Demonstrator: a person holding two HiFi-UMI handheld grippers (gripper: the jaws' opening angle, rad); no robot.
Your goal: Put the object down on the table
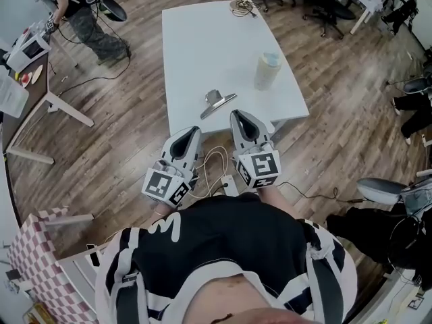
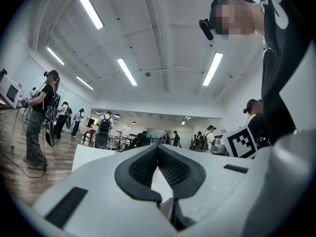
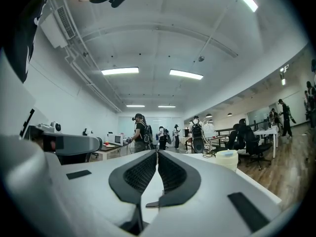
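A silvery metal tool [image 1: 217,102] with a flat handle lies on the white table [image 1: 202,46], close to its near edge. My left gripper [image 1: 195,131] is at that near edge, just short of the tool, with its jaws together and nothing in them. To its right, my right gripper [image 1: 237,115] reaches slightly over the edge, beside the tool's handle end, also shut and empty. The left gripper view shows the left gripper [image 2: 158,147] with its dark pads meeting at the tips. The right gripper view shows the right gripper [image 3: 157,152] with its pads closed the same way.
A pale jar with a lid [image 1: 266,70] [image 3: 227,159] stands at the table's right side. A coiled cable [image 1: 241,7] lies at the far end. White cords [image 1: 214,164] hang below the near edge. Other people, desks and office chairs [image 1: 324,5] stand around on the wooden floor.
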